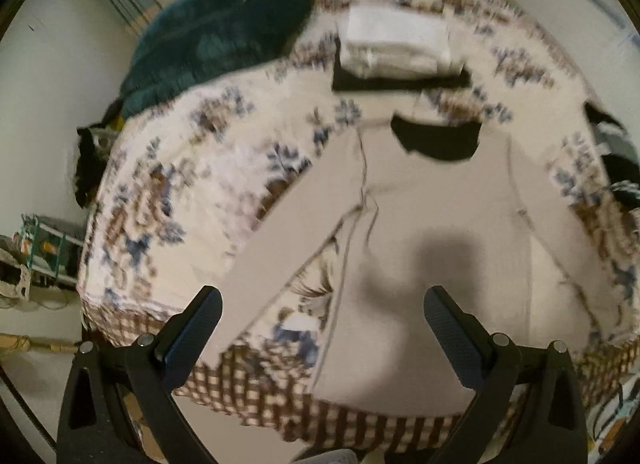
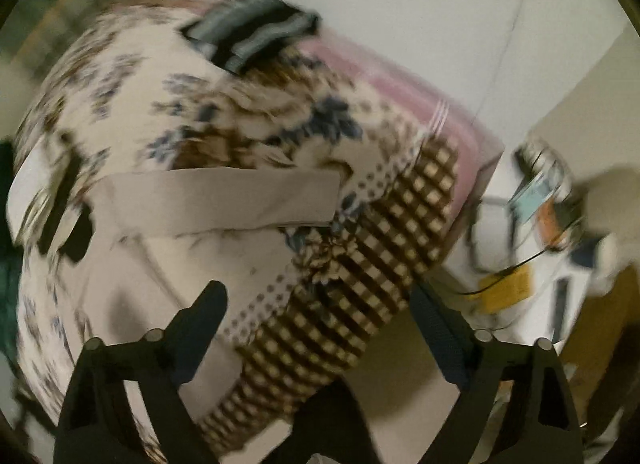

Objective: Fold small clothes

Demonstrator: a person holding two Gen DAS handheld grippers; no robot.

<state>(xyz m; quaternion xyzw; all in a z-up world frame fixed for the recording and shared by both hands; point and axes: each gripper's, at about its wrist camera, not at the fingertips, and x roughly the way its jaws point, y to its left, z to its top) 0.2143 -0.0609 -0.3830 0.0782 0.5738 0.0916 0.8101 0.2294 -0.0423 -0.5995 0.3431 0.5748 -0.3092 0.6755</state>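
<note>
A beige long-sleeved shirt [image 1: 436, 224] lies flat on the flower-patterned bed cover [image 1: 172, 168], neck opening away from me, one sleeve [image 1: 288, 232] stretched toward the near left. My left gripper [image 1: 322, 312] hovers open and empty above the shirt's lower part. In the right wrist view the shirt [image 2: 160, 248] lies at the left with its other sleeve [image 2: 224, 200] stretched across the cover. My right gripper [image 2: 320, 312] is open and empty above the bed's checked edge [image 2: 360, 288].
A folded white garment [image 1: 396, 44] lies on a black one [image 1: 400, 82] at the far side of the bed. A dark green blanket [image 1: 216, 36] is at the far left. Striped dark clothes [image 2: 252, 32] lie near the bed's right edge. Clutter [image 2: 540, 232] covers the floor beside the bed.
</note>
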